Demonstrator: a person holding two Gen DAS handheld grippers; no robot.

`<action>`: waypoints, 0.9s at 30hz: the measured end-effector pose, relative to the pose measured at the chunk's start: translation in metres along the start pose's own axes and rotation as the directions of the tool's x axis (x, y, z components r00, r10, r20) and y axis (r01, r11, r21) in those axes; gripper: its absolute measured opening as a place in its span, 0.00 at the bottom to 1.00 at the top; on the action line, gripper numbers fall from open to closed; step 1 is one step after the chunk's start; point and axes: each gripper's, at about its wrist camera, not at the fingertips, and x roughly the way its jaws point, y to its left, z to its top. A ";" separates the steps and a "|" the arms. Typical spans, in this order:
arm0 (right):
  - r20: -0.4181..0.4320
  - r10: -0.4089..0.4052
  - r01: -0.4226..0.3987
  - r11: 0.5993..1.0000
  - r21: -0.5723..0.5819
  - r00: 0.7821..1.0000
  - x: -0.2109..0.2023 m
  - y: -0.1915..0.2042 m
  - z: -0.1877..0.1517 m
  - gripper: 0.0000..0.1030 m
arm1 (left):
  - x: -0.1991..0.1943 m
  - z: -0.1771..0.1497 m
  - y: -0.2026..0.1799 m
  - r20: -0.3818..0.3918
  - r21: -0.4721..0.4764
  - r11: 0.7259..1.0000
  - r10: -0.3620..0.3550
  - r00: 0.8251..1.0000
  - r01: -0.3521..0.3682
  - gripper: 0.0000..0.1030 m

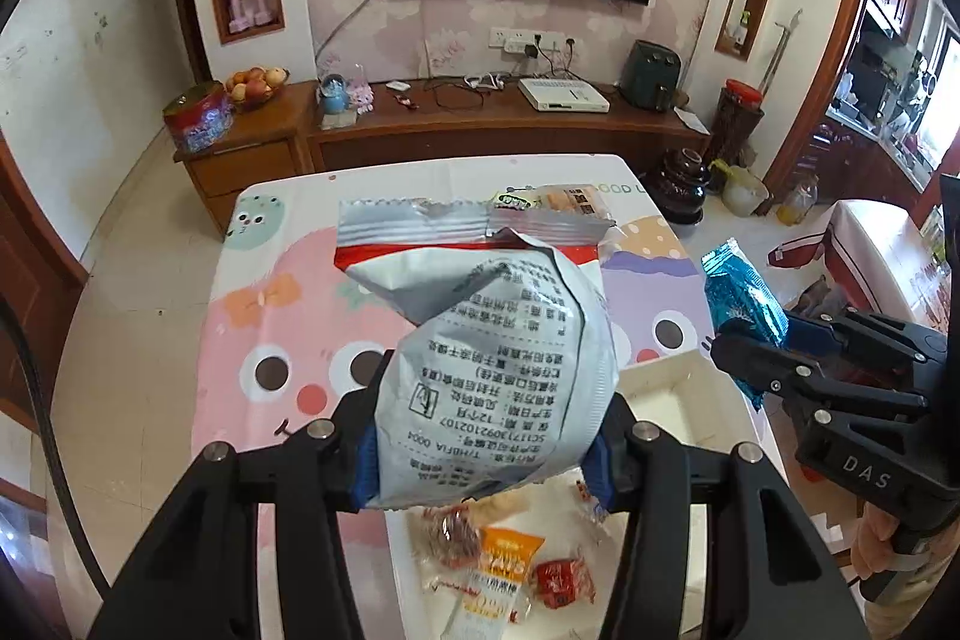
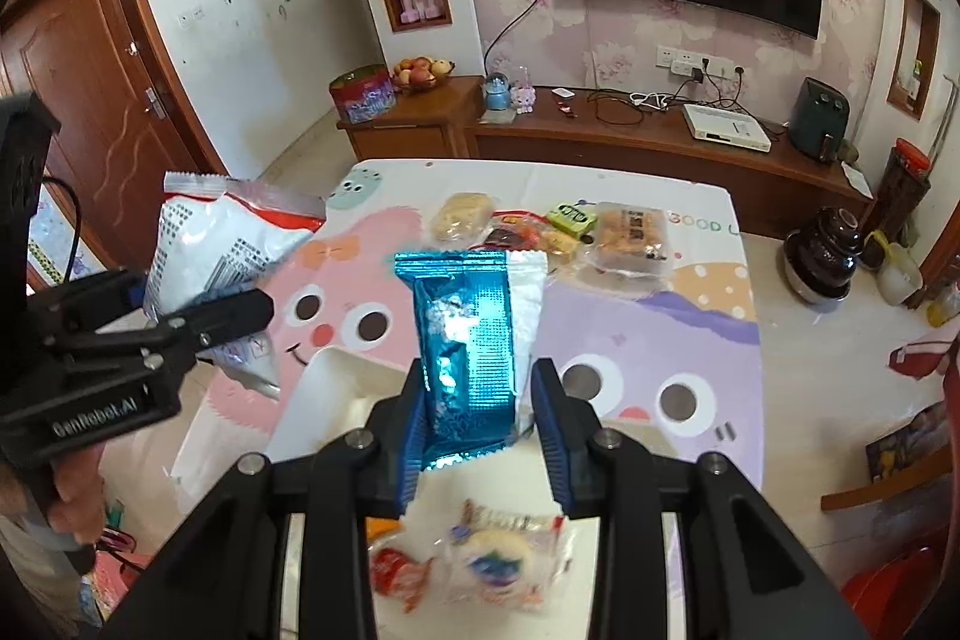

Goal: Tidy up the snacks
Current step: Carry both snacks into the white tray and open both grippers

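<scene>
Silver bag (image 1: 486,376) lettering, blue packet (image 2: 471,352) front

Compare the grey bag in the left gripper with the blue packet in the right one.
The grey bag is puffy and bulges past the left gripper; the blue packet is flat and slim in the right gripper. The grey bag's face is covered in black print; the blue packet is shiny foil with a silver edge. The grey bag looks clearly larger. Both are sealed snacks, held above the white tray.
</scene>
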 end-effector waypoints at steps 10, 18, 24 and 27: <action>0.011 0.009 -0.010 0.995 0.098 1.000 -0.009 0.010 -0.047 0.33 | 0.017 -0.067 -0.005 -0.056 -0.105 0.994 -0.018 0.998 0.012 0.49; -0.042 0.023 -0.016 0.985 0.169 0.999 0.004 0.000 -0.078 0.33 | 0.047 -0.093 -0.012 -0.147 -0.098 0.995 -0.002 0.989 -0.013 0.50; -0.102 -0.002 0.022 0.980 0.197 0.995 0.021 -0.009 -0.094 0.33 | 0.051 -0.098 -0.013 -0.146 -0.088 0.996 0.014 0.989 -0.027 0.50; -0.112 -0.014 0.038 0.977 0.211 0.994 0.026 -0.012 -0.097 0.33 | 0.057 -0.100 -0.016 -0.158 -0.074 0.997 0.024 0.987 -0.036 0.50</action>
